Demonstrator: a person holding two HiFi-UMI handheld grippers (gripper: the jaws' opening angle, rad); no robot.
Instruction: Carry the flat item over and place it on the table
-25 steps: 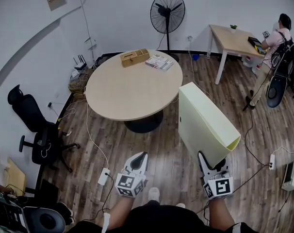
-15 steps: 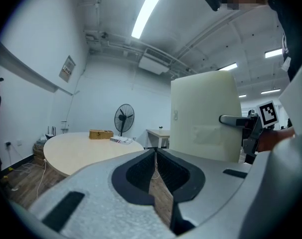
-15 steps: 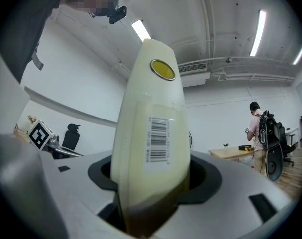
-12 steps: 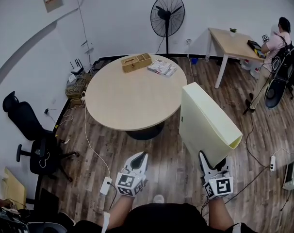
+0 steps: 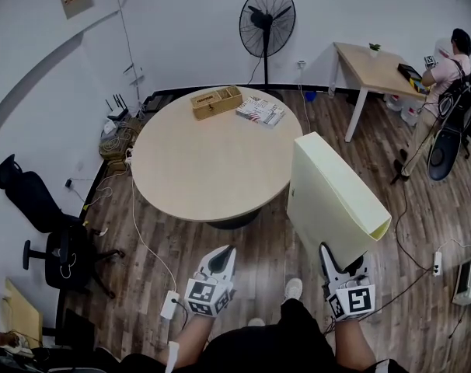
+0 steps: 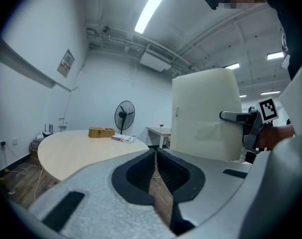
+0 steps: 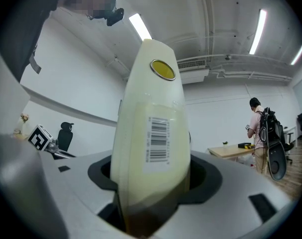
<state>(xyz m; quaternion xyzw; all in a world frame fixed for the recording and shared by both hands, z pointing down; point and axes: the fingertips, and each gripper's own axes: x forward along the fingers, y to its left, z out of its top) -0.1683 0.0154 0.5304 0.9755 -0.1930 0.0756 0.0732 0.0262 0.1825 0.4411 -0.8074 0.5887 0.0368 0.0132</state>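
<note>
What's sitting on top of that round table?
A wooden box and a stack of magazines, near the far edge of the table. The box's inside cannot be seen.

left gripper (image 5: 222, 255): held forward, jaws together, empty | right gripper (image 5: 343, 261): forward, clamped on folder (image 5: 329, 196)

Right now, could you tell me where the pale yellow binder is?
The pale yellow binder is on the head view's right, gripped in the right tool, just off the right edge of the round table.

Left gripper (image 5: 227, 249) and right gripper (image 5: 343, 257) are white with marker cubes.
</note>
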